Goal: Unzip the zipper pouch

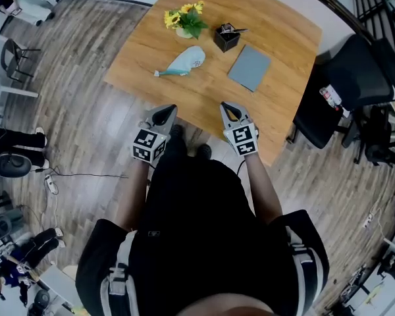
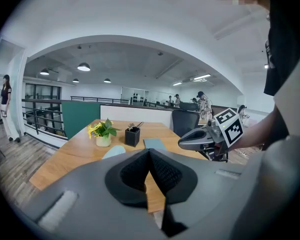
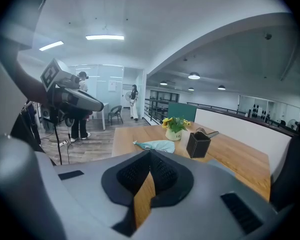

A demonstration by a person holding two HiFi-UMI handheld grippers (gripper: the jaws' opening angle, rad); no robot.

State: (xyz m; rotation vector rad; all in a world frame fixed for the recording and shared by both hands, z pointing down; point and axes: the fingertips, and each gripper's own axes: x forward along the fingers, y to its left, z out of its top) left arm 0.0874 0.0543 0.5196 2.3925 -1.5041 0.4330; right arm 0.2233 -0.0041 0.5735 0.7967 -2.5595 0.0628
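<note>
the pale teal fabric zipper pouch (image 1: pixel 184 62) lies upper centre on the wooden worktop (image 1: pixel 270 110), well beyond the left hand-held gripper (image 1: pixel 170 109) and right hand-held gripper (image 1: pixel 226 106), both pressed together and empty at the lower edge.

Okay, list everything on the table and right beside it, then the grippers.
Table: one, wood, centre of head view.
Zipper pouch: one, pale blue, table's left half.
Flower pot: one, yellow blooms, beyond the pouch.
Pen holder: one, black, right of the flowers.
Flat pad: one, grey-blue, right of the pouch.
Office chair: one, black, right of the table.
Left gripper: one, grey, shut, empty, near table edge.
Right gripper: one, grey, shut, empty, near table edge.
</note>
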